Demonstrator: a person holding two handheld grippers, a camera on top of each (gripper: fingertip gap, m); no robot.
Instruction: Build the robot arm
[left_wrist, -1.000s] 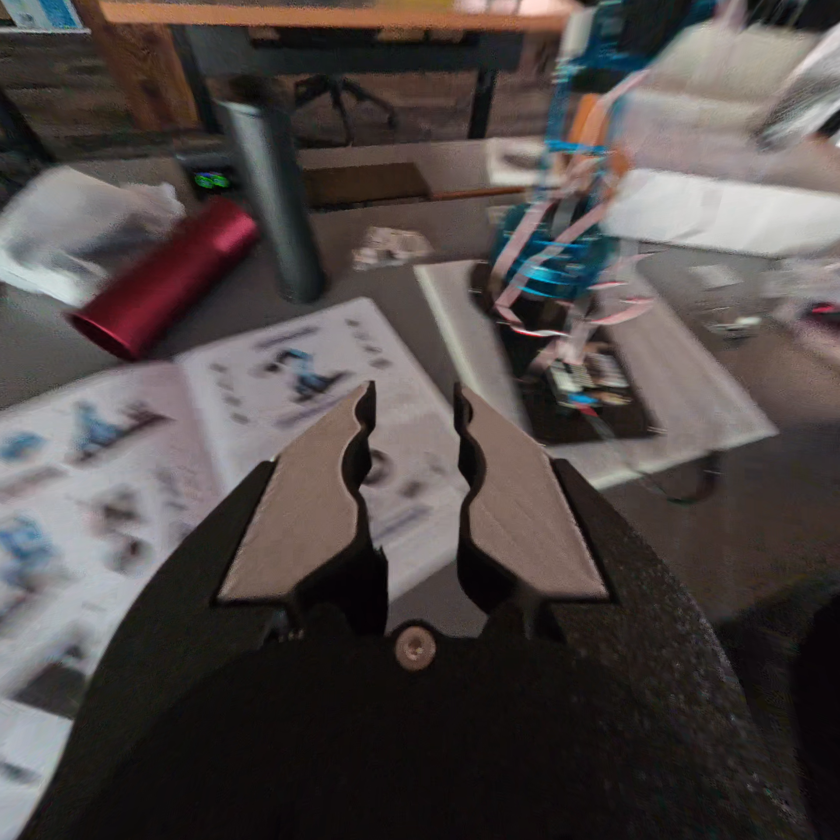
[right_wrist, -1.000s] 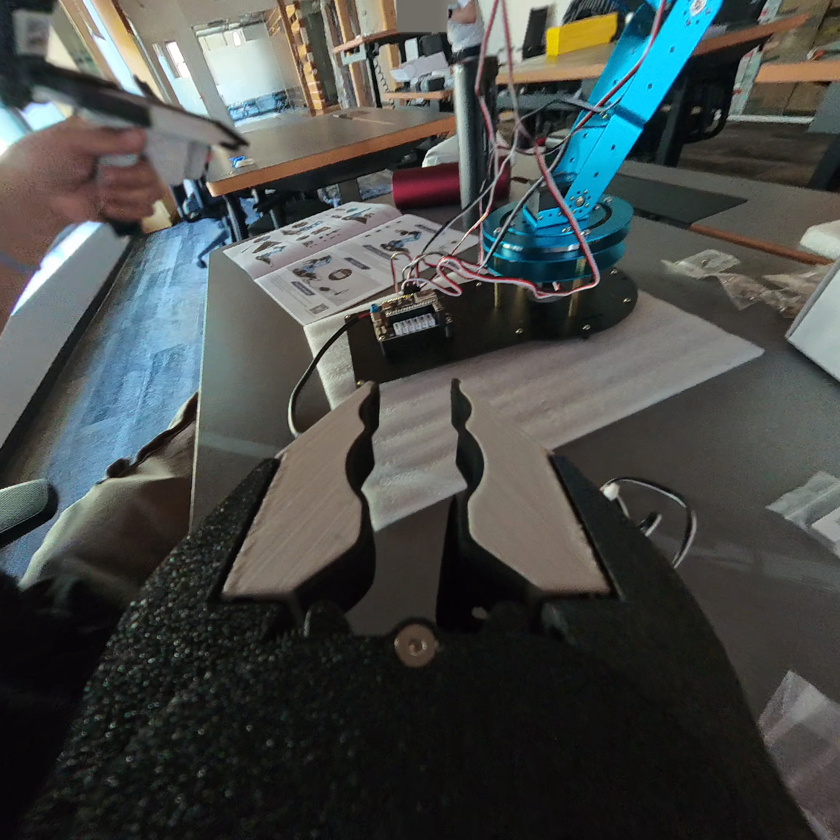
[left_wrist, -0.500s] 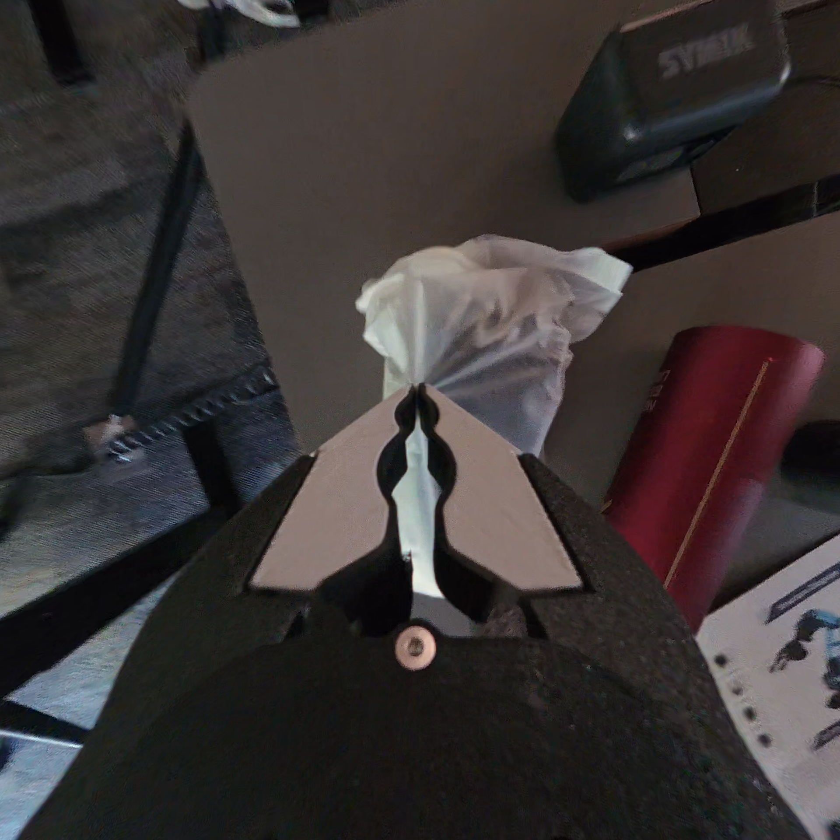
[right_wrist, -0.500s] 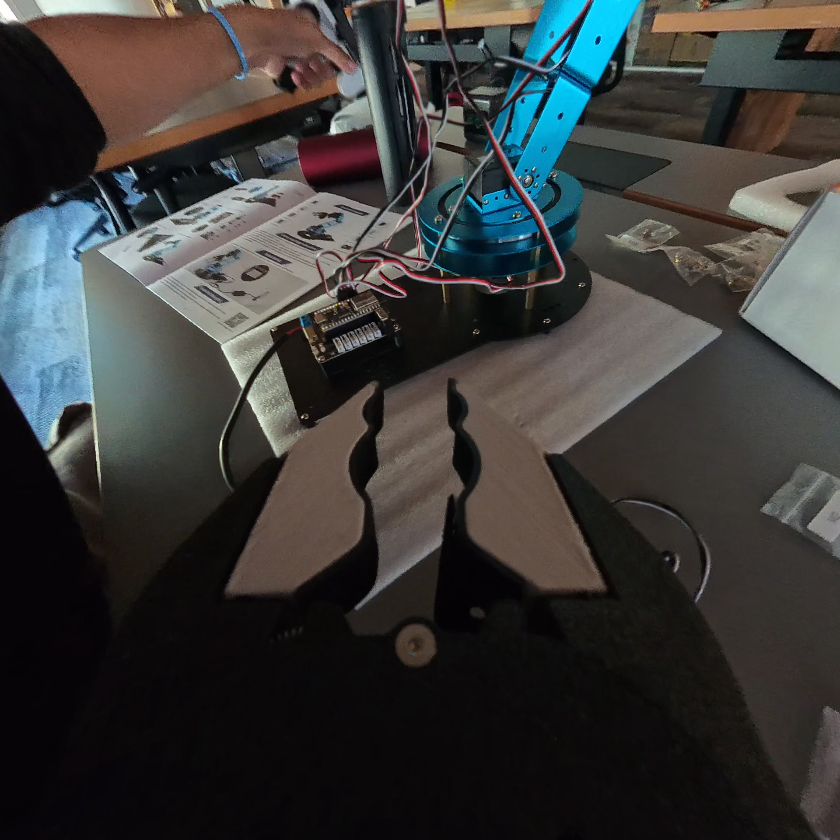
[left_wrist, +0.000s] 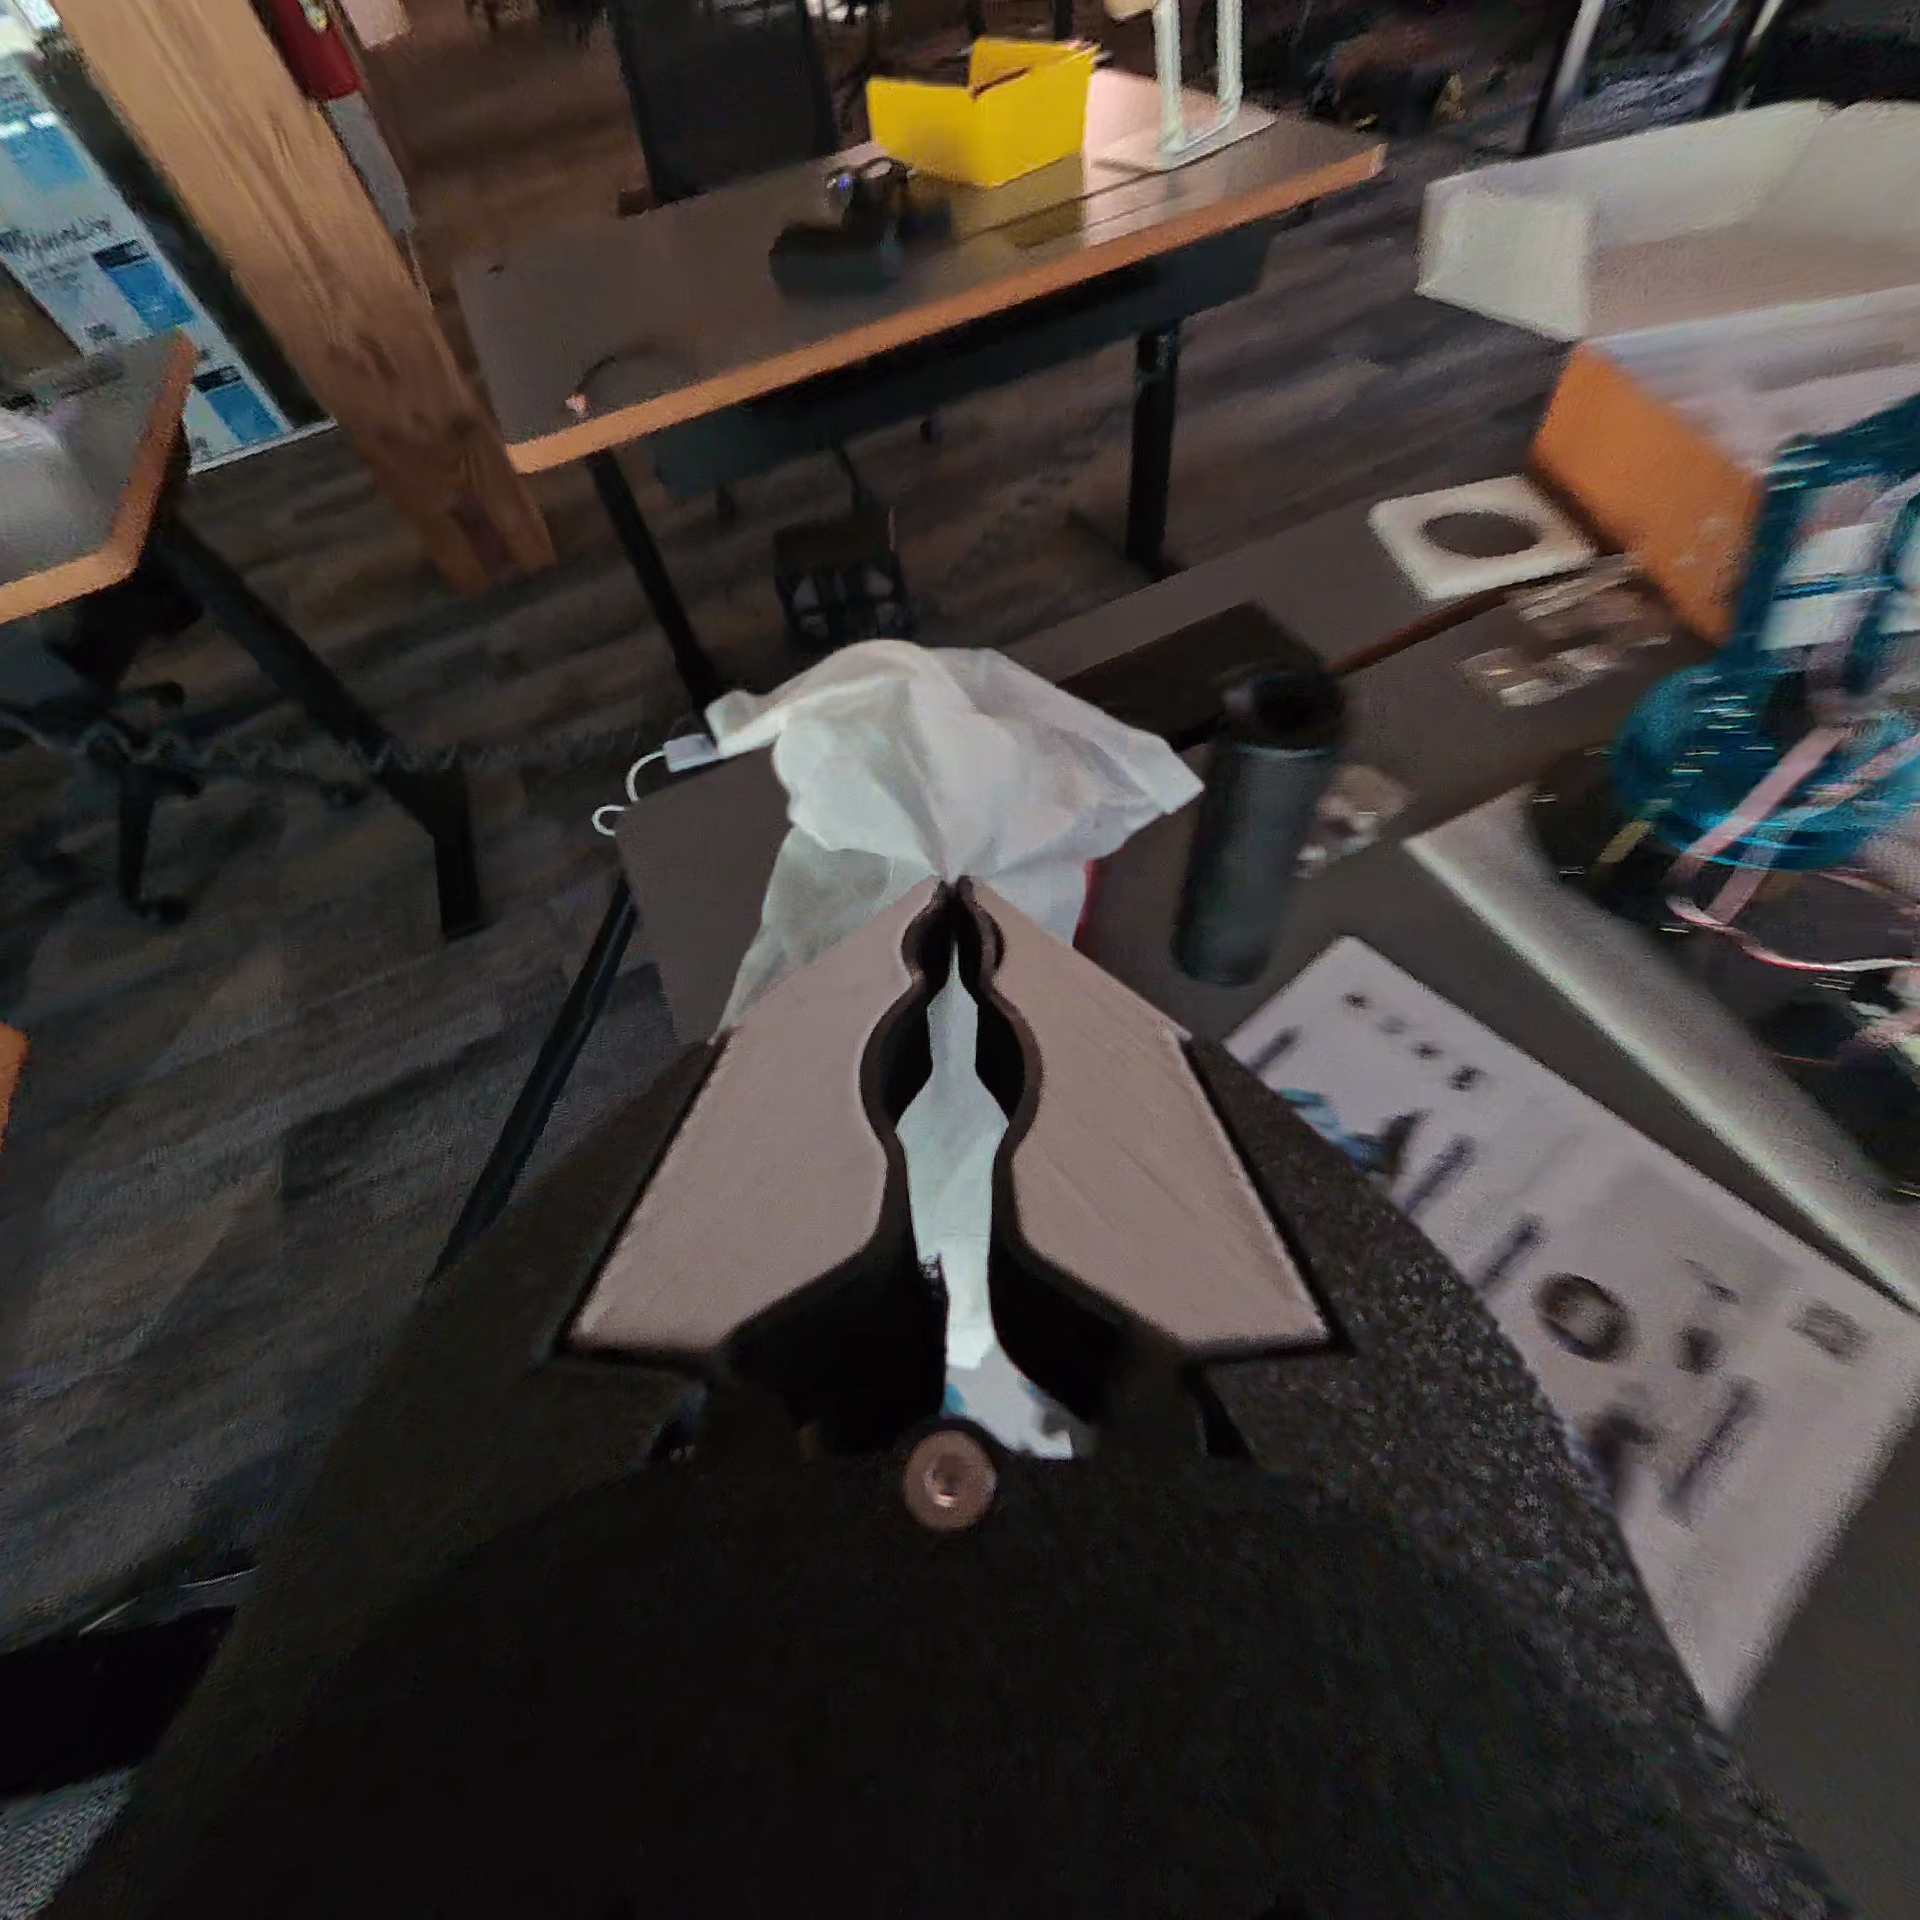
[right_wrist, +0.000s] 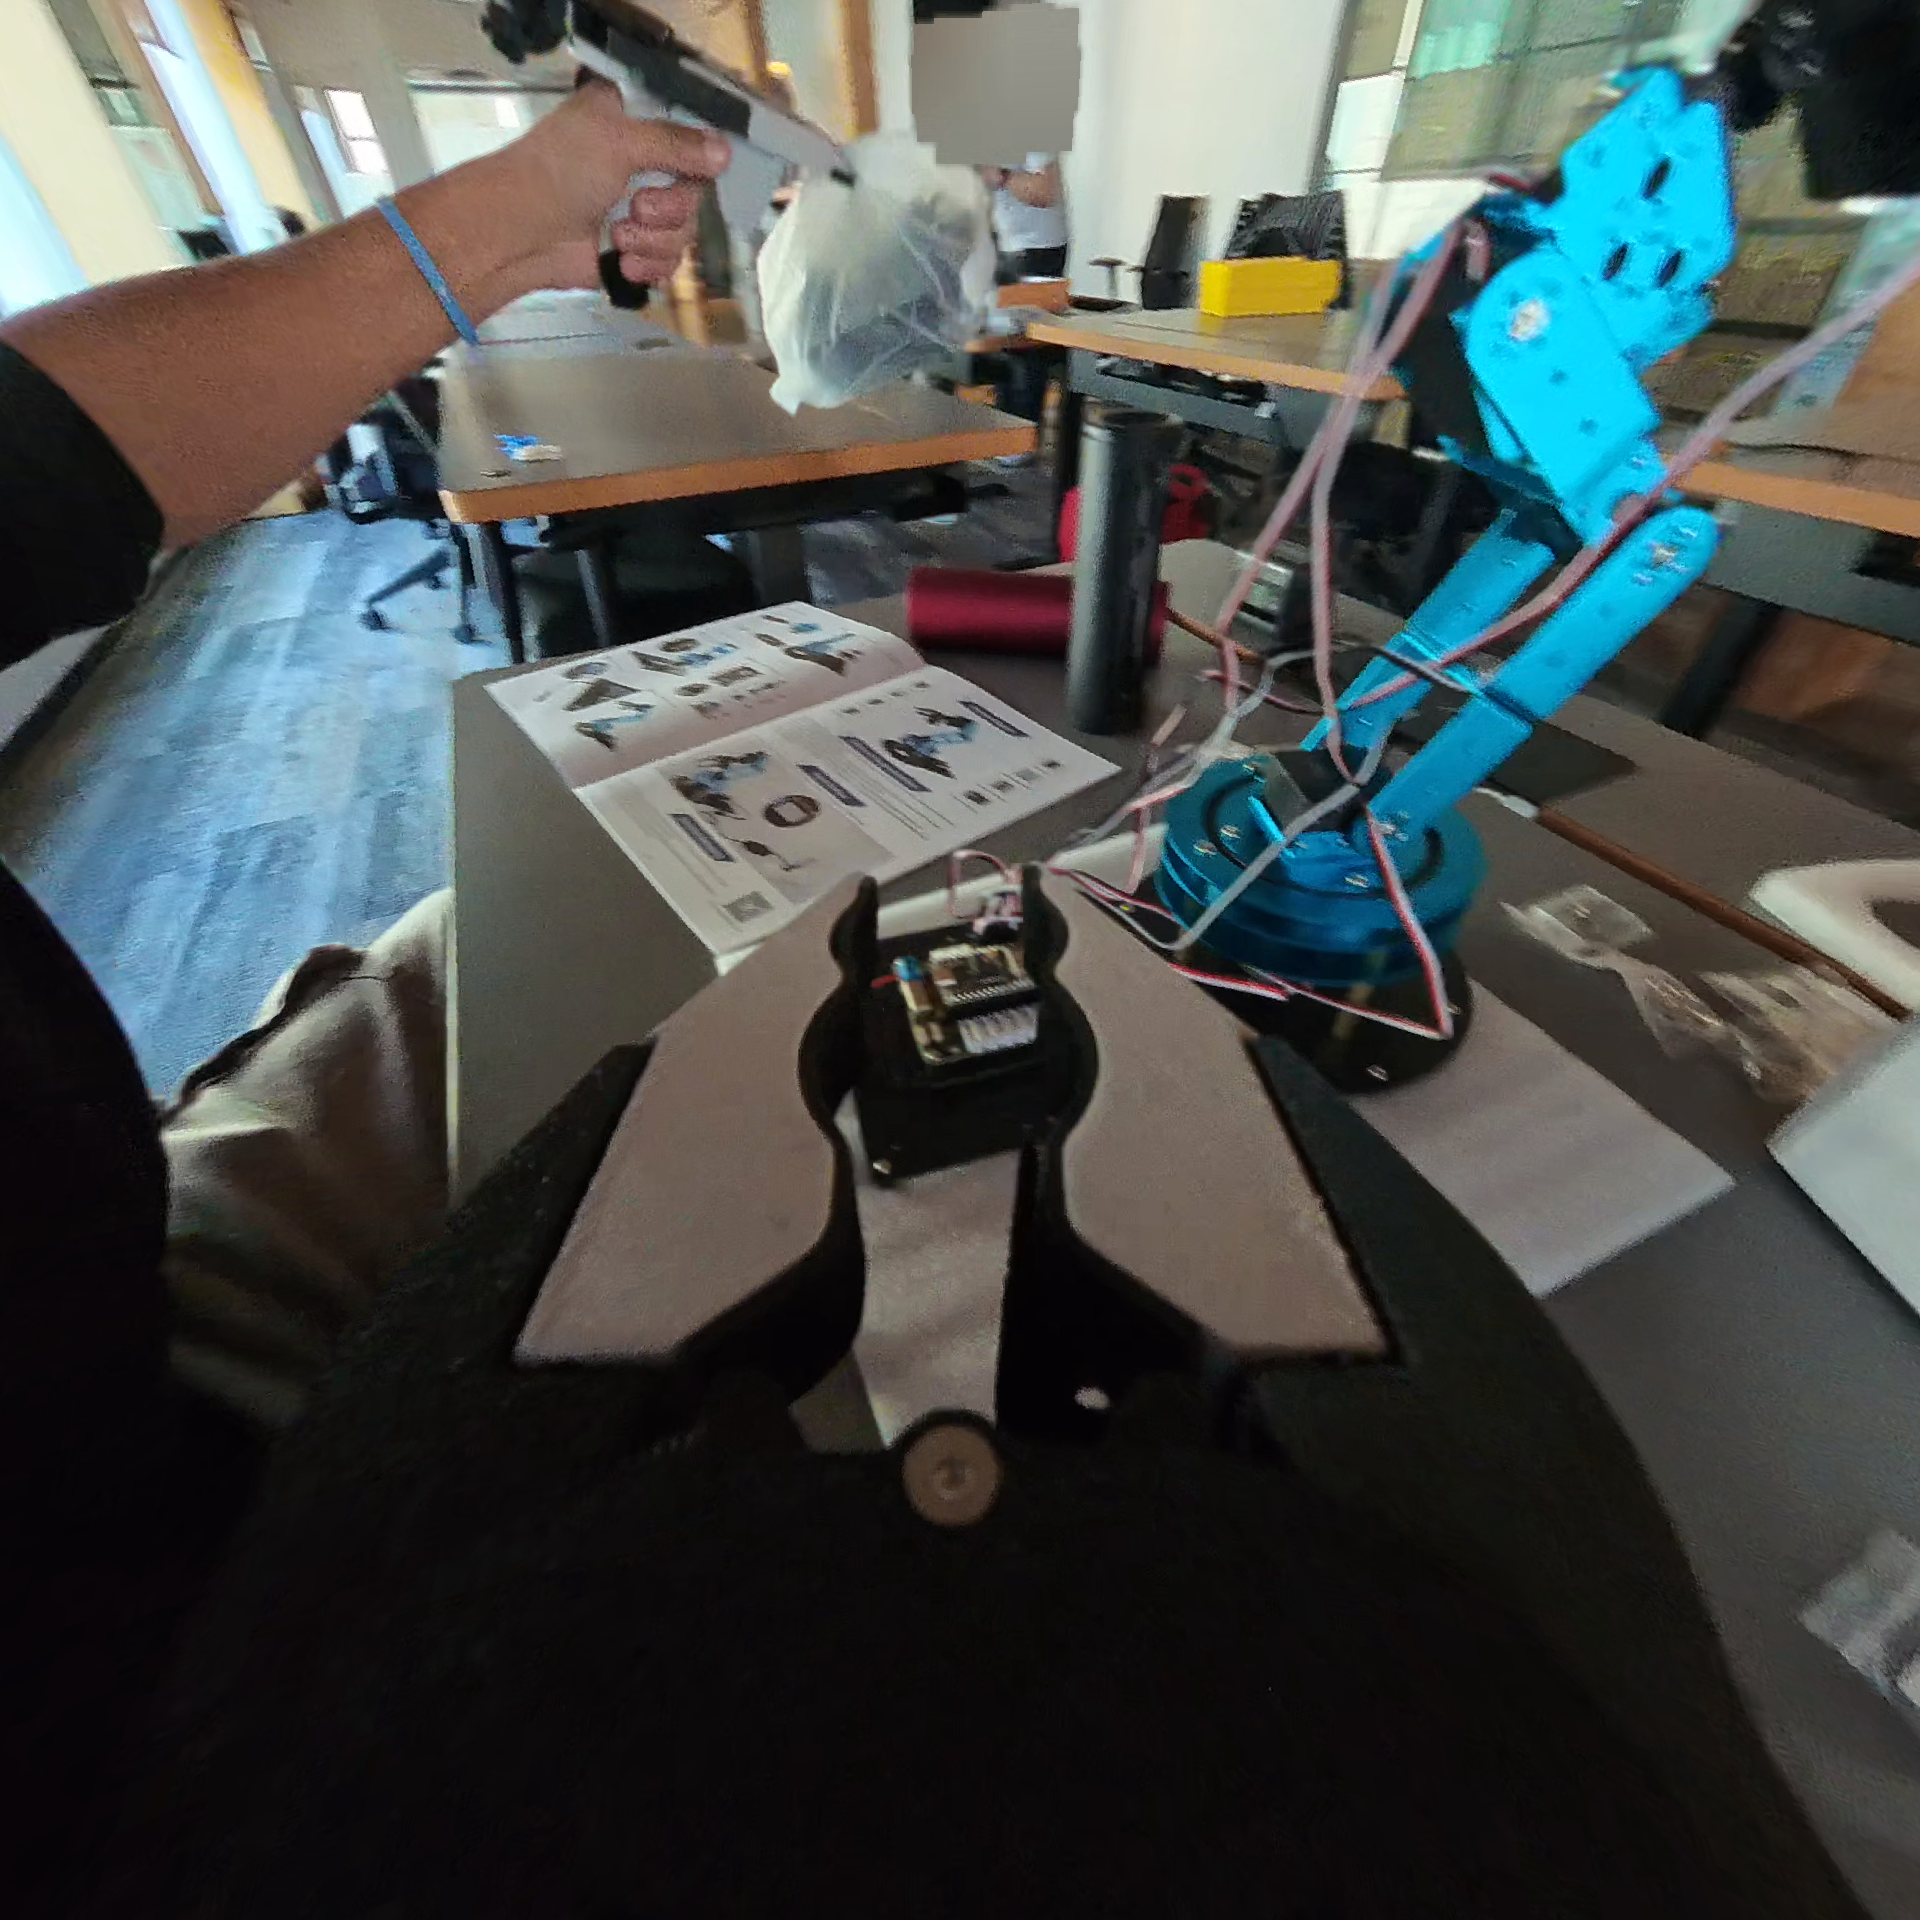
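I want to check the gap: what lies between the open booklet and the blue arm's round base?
In the right wrist view, bare dark table and loose wires separate the booklet from the base.

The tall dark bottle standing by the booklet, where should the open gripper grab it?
Probably round its middle, coming in level from the side. The dark bottle stands upright, is round and evenly slim, and the right hand-held gripper is open and free.

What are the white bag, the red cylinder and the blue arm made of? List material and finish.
White bag: thin, soft non-woven fabric or plastic, matte, crumpled, semi-translucent.
Red cylinder: likely anodised metal, satin sheen.
Blue arm: anodised-looking metal plates, glossy, with punched holes.
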